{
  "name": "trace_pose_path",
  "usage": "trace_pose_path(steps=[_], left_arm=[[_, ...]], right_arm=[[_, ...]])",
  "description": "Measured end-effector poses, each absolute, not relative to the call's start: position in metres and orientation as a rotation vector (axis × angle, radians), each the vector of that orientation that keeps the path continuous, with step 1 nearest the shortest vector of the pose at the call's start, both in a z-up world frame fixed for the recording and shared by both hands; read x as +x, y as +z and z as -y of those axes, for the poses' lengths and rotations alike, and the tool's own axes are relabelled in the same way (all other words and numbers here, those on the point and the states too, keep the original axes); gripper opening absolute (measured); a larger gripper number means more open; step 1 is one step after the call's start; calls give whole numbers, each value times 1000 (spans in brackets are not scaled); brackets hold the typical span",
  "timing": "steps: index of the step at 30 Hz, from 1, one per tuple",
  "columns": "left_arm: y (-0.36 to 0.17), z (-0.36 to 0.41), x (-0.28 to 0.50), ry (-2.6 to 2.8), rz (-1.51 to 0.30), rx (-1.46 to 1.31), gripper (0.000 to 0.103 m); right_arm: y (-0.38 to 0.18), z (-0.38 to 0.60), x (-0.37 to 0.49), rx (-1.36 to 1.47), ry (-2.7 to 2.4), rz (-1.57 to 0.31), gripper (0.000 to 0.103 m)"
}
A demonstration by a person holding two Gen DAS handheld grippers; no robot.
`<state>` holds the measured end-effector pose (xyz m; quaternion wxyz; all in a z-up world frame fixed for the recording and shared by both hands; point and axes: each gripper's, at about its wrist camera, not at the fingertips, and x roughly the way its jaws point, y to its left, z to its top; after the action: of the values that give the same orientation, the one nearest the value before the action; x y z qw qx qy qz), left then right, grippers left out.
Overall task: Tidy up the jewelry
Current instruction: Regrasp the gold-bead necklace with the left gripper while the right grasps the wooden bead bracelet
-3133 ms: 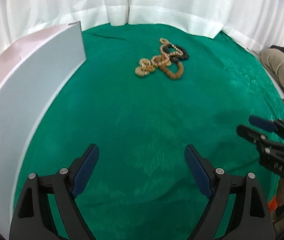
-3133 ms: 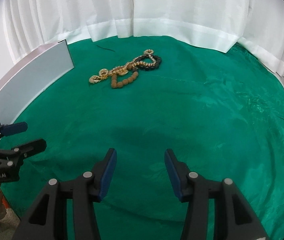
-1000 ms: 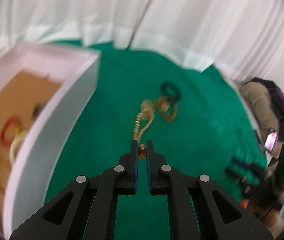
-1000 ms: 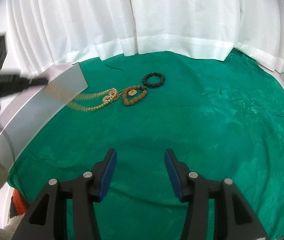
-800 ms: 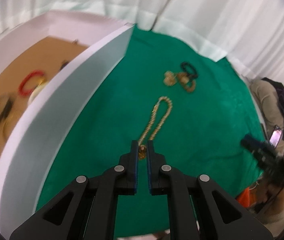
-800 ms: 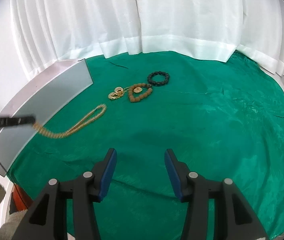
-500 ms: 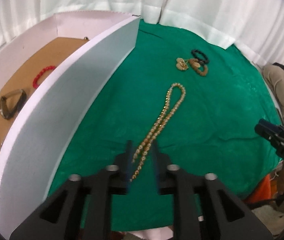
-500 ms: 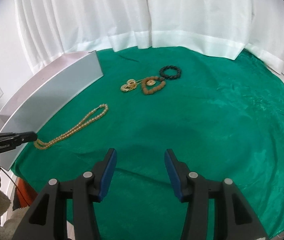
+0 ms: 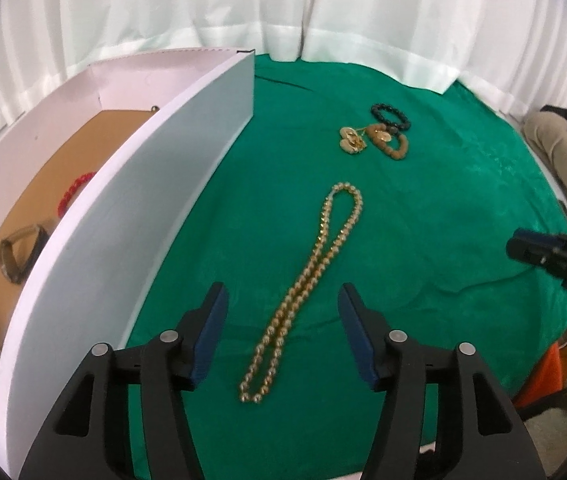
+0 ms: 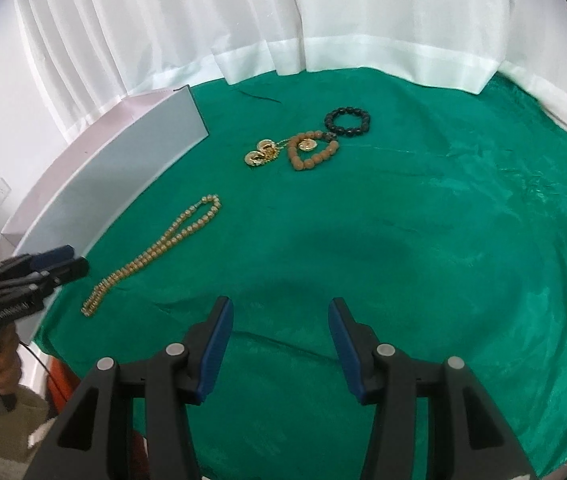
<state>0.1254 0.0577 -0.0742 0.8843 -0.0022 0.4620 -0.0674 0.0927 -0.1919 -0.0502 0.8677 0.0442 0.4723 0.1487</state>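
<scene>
A long gold bead necklace [image 9: 310, 286] lies stretched out on the green cloth, also in the right wrist view [image 10: 155, 252]. My left gripper [image 9: 281, 340] is open and empty above its near end; it shows at the left of the right wrist view [image 10: 53, 266]. My right gripper [image 10: 279, 340] is open and empty over bare cloth; it shows at the right of the left wrist view [image 9: 539, 248]. Farther back lie gold pendants [image 10: 261, 153], a brown bead bracelet [image 10: 313, 152] and a black bead bracelet [image 10: 347, 122].
A white open box [image 9: 163, 184] stands along the left; inside it lie a red bracelet [image 9: 73, 192] and a dark band [image 9: 19, 244]. White curtains hang behind the table. The cloth's front edge [image 9: 403, 452] is close below my left gripper.
My left gripper pulled the gold necklace out of the pile toward the front left, laid it on the cloth and opened. The right gripper stayed open and hardly moved.
</scene>
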Motion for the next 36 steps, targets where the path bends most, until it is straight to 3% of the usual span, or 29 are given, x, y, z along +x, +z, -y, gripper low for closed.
trace_pose_path(steps=[8,14,23,27,30,36], left_arm=[[-89,-55,142,-112,-972,56,62],[-93,-59,142,-105,-983,53,62],[-91,-74,137,-76,-991,55,63],[-93,-78,138,-75,-997,48,65],[-96,-77,140,-73,-1008,61,65],[-97,-79,135,-108,-1015,84,68]], right_arm=[[-39,200,146,126,322,-1000,51],[-45,175,201,-11,429,-963,50],[-89,132,276,-231,485,-1033,36],[-100,129,285,-255,456,-1060,34],[-99,126,291,-272,441,-1075,12],[-72,156,278,-129,461,-1058,12]])
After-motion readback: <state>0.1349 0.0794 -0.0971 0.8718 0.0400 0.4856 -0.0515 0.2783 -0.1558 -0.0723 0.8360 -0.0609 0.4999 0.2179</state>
